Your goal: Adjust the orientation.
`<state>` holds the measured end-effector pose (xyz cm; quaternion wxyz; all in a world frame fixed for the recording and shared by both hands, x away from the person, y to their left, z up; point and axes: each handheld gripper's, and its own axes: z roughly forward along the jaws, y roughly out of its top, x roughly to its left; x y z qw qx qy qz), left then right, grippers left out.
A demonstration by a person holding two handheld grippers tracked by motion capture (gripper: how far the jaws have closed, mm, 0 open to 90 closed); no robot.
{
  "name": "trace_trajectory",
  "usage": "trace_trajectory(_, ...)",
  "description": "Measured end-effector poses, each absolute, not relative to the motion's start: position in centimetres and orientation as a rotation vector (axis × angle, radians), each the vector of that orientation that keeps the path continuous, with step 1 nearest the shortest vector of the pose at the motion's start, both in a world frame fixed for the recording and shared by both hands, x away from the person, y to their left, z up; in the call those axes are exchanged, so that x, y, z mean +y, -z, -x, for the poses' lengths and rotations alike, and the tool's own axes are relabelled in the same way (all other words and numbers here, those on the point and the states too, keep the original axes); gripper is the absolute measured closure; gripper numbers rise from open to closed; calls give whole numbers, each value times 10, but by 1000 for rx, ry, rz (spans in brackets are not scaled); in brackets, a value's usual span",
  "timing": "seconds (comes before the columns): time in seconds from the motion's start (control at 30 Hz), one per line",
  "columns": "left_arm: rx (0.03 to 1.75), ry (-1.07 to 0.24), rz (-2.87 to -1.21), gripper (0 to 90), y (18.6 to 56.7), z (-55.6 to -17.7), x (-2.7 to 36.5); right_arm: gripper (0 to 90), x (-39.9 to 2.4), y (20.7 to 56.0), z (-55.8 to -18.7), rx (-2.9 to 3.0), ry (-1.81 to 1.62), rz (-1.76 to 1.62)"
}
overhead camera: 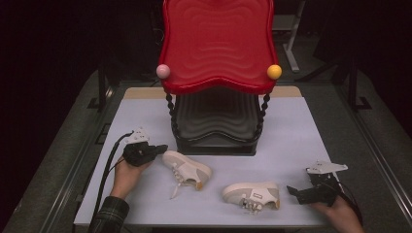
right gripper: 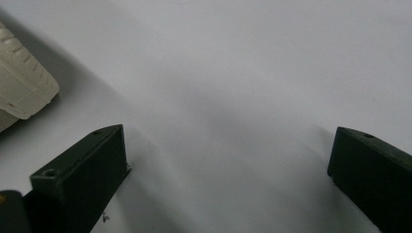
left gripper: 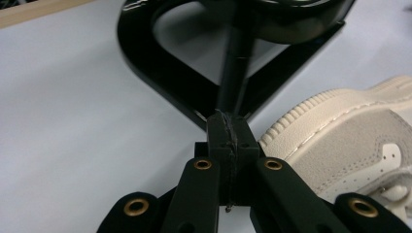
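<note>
Looking down, the high view has two pale sneakers near the table's (overhead camera: 301,121) front edge: left sneaker (overhead camera: 187,168) just beside the left gripper (overhead camera: 160,147), right sneaker (overhead camera: 252,194) near the right gripper (overhead camera: 291,190); a red-topped rack (overhead camera: 217,43) stands behind. Left gripper view: jaws pressed together, empty, beside the sneaker's heel (left gripper: 340,141), so they would likely shove it, not grasp. Right gripper view: jaws spread wide over bare table, sole edge (right gripper: 22,87) off-centre, so closing may miss.

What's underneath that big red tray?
Under the red tray sits a black tray of the same wavy shape, on a black stand. The red tray covers its rear part, so anything there stays hidden.
</note>
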<state>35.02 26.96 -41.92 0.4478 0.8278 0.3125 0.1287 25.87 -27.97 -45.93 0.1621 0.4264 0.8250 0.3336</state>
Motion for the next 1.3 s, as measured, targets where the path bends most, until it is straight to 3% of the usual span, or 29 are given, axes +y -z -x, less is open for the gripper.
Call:
trace_trajectory(0.47,716,-274,-2062,900,420,-338,247,0,-280,459,-259,2354,-952,-1218)
trace_trajectory(0.83,677,-335,-2063,899,395,-313,252,0,-280,459,-259,2354,-952,-1217)
trace_trajectory(1.1,565,-248,-2080,899,393,-280,228,0,-280,459,-258,2355,-950,-1217)
trace_trajectory(1.3,517,-229,-2093,899,398,-277,210,0,-280,459,-259,2355,-950,-1217)
